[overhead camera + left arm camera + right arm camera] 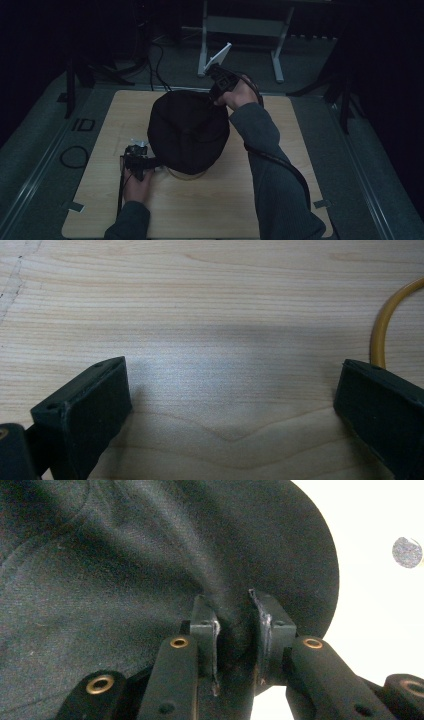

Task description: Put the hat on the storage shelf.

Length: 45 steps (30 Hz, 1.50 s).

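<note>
Black cloth [187, 131], domed and creased, covers a yellow ring [187, 174] mid-tabletop [280, 185]. Right claw [235, 625] pinches a cloth fold; left claw [230, 405] gapes wide, holding nothing.

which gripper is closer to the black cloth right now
Right. The right gripper is shut on a fold of the black cloth at its far edge. The left gripper is open just beside the cloth's near left edge, over bare table.
</note>
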Tool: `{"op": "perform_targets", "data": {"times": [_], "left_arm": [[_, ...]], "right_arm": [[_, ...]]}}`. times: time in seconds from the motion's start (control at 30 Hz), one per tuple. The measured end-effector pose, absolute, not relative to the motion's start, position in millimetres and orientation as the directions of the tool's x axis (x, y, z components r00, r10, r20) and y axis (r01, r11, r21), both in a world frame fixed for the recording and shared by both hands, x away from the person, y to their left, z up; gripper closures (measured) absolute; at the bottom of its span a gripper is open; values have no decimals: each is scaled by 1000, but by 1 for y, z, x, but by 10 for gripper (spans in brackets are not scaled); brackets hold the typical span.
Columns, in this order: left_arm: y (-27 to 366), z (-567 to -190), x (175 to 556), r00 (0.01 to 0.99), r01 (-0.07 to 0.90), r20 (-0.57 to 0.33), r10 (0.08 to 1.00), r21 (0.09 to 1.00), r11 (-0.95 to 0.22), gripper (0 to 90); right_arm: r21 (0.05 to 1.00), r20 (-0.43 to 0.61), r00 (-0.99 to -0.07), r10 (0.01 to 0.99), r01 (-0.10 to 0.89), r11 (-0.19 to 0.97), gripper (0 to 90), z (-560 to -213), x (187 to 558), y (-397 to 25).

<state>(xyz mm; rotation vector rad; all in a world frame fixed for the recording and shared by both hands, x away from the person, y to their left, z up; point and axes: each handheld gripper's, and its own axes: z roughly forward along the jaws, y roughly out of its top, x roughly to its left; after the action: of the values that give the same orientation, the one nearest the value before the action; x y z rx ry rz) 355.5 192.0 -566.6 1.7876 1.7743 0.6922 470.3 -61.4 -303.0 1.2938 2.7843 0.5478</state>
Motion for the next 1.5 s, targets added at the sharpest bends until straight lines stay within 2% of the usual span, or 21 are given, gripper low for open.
{"op": "perform_targets", "data": {"times": [0.73,1.07,1.5], "left_arm": [[192,-567,356,10,731,-4,1000,682,-4,13],[192,-567,356,6,728,-8,1000,686,1,12],[192,-567,356,8,729,-9,1000,684,0,13]], "right_arm": [[356,117,-671,733,717,599,660,-315,472,-49],[383,104,-641,761,732,564,618,-316,475,-58],[370,113,-635,764,741,560,578,-320,475,-70]]}}
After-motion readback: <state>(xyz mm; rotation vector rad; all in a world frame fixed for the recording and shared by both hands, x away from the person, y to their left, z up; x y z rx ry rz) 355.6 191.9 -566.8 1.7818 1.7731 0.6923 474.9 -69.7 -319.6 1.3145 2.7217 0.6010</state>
